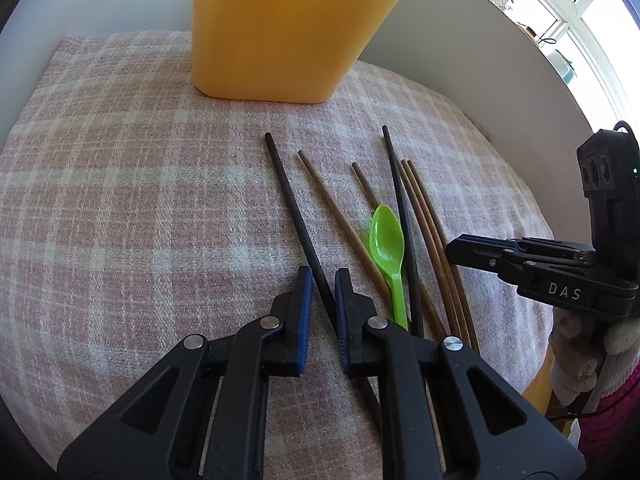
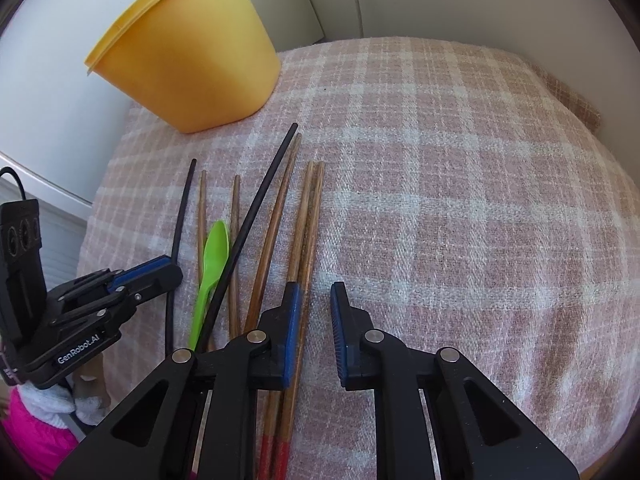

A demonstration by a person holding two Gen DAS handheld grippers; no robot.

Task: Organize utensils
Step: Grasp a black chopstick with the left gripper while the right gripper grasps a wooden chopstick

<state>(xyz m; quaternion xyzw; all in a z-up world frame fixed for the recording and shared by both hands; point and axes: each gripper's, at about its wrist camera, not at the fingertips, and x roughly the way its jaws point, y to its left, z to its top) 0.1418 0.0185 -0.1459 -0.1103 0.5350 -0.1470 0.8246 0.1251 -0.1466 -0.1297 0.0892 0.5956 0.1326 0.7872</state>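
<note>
Left wrist view, left hand-held gripper [image 1: 323, 280]: jaws parted a little, a black chopstick [image 1: 296, 216] running between the blue pads; whether they touch it cannot be told
Left wrist view, utensils: green spoon [image 1: 387, 240] lies on the pink plaid cloth [image 1: 120, 200] among brown wooden chopsticks [image 1: 430, 232], with a second black chopstick [image 1: 400, 200] just right of its bowl
Left wrist view, yellow container [image 1: 288, 28]: upright at the far side of the cloth, well beyond the chopstick tips
Left wrist view, right hand-held gripper [image 1: 456, 250]: enters from the right, tip beside the outermost wooden chopsticks
Right wrist view, right hand-held gripper [image 2: 314, 300]: jaws open, holding nothing; left pad over a pair of red-ended wooden chopsticks [image 2: 308, 220]
Right wrist view, left hand-held gripper [image 2: 172, 270]: low at the left, its tip at a black chopstick [image 2: 180, 216]
Right wrist view, container [image 2: 192, 52]: far left on the cloth [image 2: 460, 200], a thin stick rising from its mouth
</note>
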